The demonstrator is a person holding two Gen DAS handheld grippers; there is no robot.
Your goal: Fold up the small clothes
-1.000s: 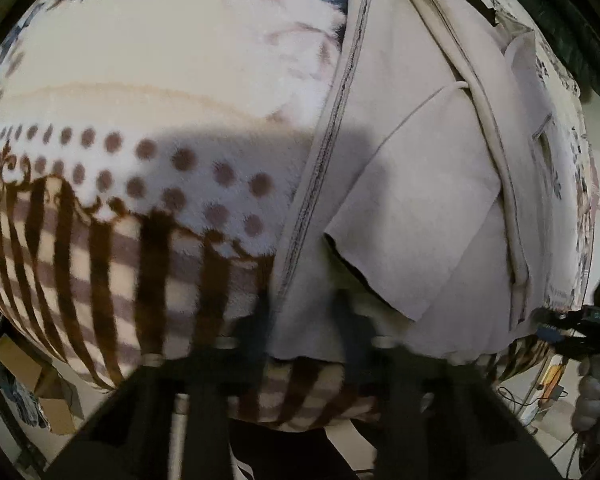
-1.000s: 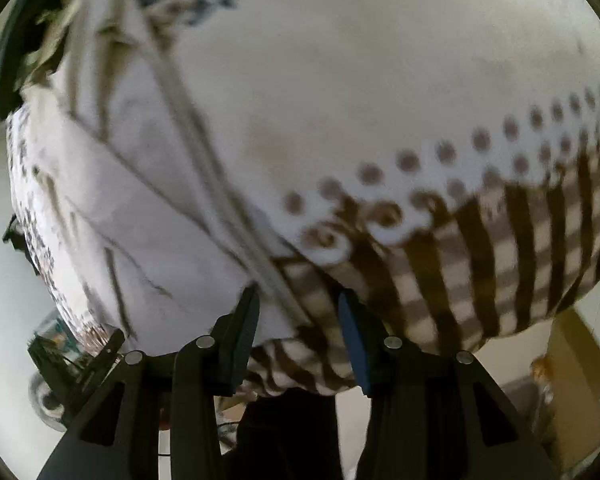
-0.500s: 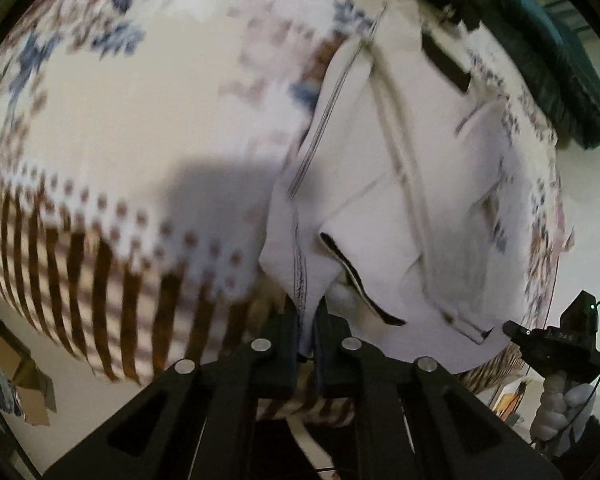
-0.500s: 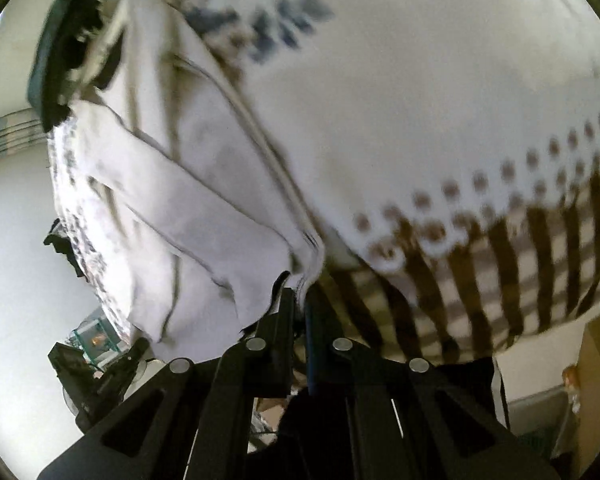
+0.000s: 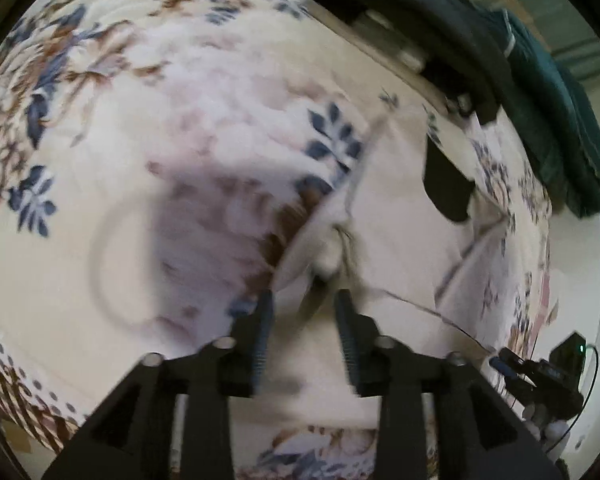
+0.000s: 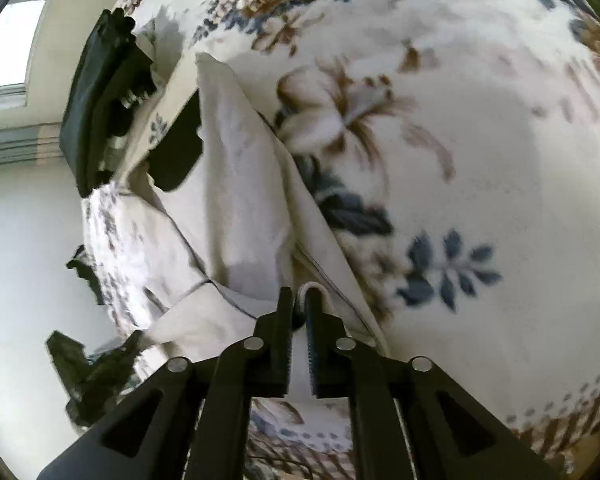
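Note:
A pale beige garment (image 5: 400, 240) lies on a floral blanket (image 5: 140, 140). In the left wrist view my left gripper (image 5: 304, 300) is open, its jaws apart just over the folded-over edge of the garment; the picture is blurred. In the right wrist view my right gripper (image 6: 299, 304) is shut on the garment's (image 6: 244, 200) hem, holding it folded forward over the rest of the cloth. A dark patch (image 6: 178, 152) shows on the garment near its far end.
The blanket (image 6: 480, 120) covers the bed, with a brown striped border (image 6: 560, 420) at the near edge. Dark green bedding (image 5: 548, 92) and a black object (image 6: 100, 96) lie at the far side. The other hand-held gripper (image 5: 540, 376) shows at the lower right.
Both grippers carried the garment's near hem forward over the cloth, away from the striped border. The left gripper, shut on the hem half a second ago, has opened; the right stays shut.

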